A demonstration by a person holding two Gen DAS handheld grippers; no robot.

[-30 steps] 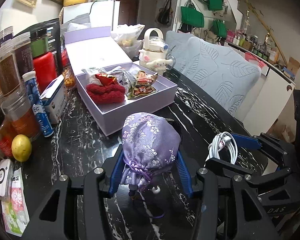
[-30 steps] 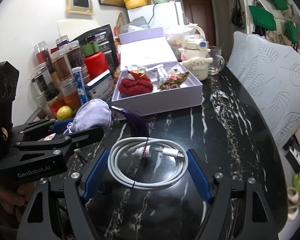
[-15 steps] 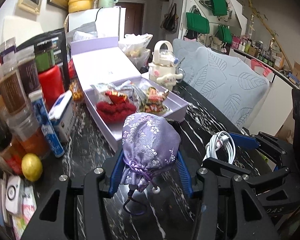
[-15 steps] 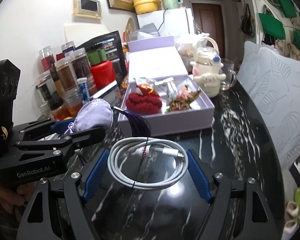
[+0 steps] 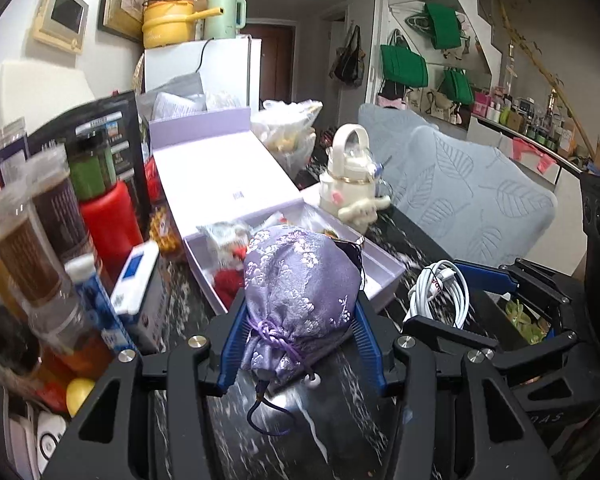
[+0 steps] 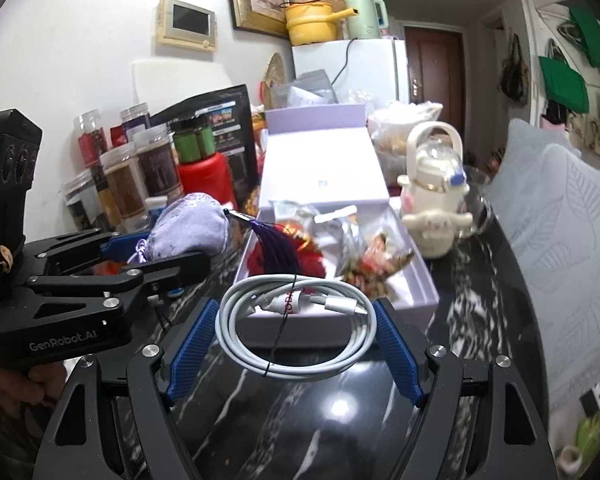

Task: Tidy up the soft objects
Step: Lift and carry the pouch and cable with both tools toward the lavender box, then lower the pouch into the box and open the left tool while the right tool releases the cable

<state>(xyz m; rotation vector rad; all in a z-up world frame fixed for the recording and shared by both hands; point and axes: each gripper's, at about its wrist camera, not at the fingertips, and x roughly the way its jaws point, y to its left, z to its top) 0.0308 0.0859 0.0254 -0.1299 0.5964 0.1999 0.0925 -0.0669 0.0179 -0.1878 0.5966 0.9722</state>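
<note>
My left gripper (image 5: pixel 300 340) is shut on a purple brocade drawstring pouch (image 5: pixel 300 284) and holds it above the black marble table, just before the open lilac box (image 5: pixel 380 268). The pouch also shows in the right wrist view (image 6: pixel 192 228), with a dark tassel hanging from it. My right gripper (image 6: pixel 296 340) is shut on a coiled white cable (image 6: pixel 296 328), held in front of the box (image 6: pixel 420 288). The cable shows in the left wrist view (image 5: pixel 440 292) too. The box holds a red knitted item (image 5: pixel 228 280) and snack packets (image 6: pixel 372 268).
Jars and a red canister (image 5: pixel 108 216) crowd the table's left side, with a blue tube (image 5: pixel 100 304) and a lemon (image 5: pixel 78 394). A white character kettle (image 6: pixel 436 204) stands right of the box. A grey leaf-patterned cushion (image 5: pixel 480 200) lies beyond the table's right edge.
Both grippers have risen and moved forward toward the lilac box, each still holding its object. The pouch now hangs clear of the table.
</note>
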